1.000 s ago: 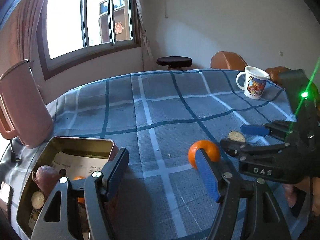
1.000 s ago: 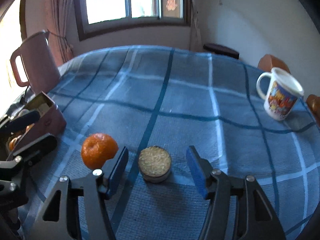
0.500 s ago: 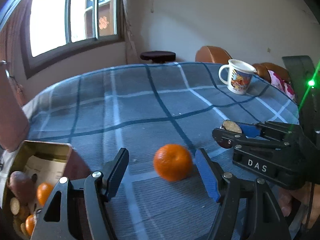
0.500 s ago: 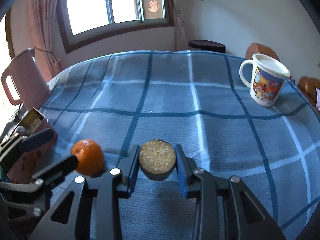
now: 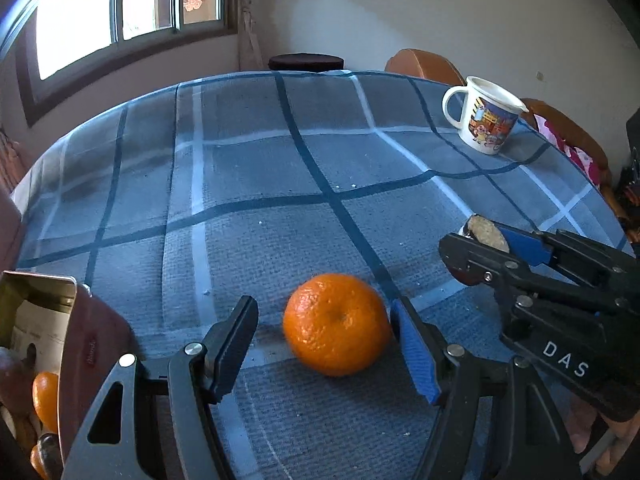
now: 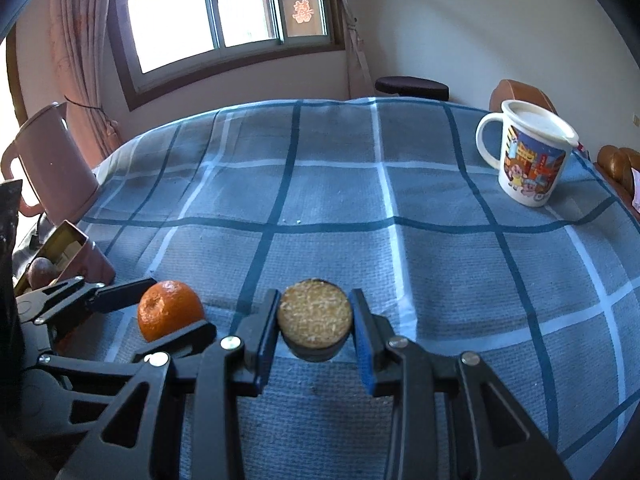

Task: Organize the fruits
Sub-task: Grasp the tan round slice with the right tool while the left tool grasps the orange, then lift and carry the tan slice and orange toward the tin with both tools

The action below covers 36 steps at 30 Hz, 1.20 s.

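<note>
Blue checked cloth point(image 6: 328, 184) carried an orange point(image 5: 337, 323) between the left gripper's point(image 5: 323, 344) spread jaws, framed for grabbing. Just beside it, the right gripper point(image 6: 314, 330) clamped a cut fruit slice point(image 6: 315, 321), probably bound for the tin point(image 5: 86, 344).

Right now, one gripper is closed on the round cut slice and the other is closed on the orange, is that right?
Not quite. In the left wrist view the left gripper is open around the orange, with a gap beside its left finger. The right gripper is indeed closed on the round cut slice.
</note>
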Tool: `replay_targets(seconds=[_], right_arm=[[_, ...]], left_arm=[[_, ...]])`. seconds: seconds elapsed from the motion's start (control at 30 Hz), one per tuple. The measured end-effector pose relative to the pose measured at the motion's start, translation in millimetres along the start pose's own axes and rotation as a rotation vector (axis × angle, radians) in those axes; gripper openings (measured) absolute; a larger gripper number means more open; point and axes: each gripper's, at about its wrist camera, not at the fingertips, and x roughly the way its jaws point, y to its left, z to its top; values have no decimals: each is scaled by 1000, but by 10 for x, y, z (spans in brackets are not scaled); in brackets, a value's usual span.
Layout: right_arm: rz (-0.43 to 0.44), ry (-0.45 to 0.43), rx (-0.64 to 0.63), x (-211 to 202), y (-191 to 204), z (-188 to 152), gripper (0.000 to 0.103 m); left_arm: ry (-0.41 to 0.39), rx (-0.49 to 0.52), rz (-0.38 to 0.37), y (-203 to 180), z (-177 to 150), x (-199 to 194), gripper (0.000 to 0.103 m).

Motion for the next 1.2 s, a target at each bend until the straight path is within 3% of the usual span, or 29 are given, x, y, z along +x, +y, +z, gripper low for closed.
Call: replay_targets(seconds=[0.07,0.33,0.77,1.2], right_arm=[[1,-3,3,-9,-2,-1,37],[10,-36,-2,-85,10,-13,37],[32,-110,-45,-236,95,-29,37],[35,-183,-89,-373,184,-55,37]], left_arm=[[-17,-1,-23,5,-1,-37,50],[-62,-37,-18,72,-13,-135,50],[-213,-44,43,76,-52,-415,50],[-293,-42,68,54,-89,-551,50]])
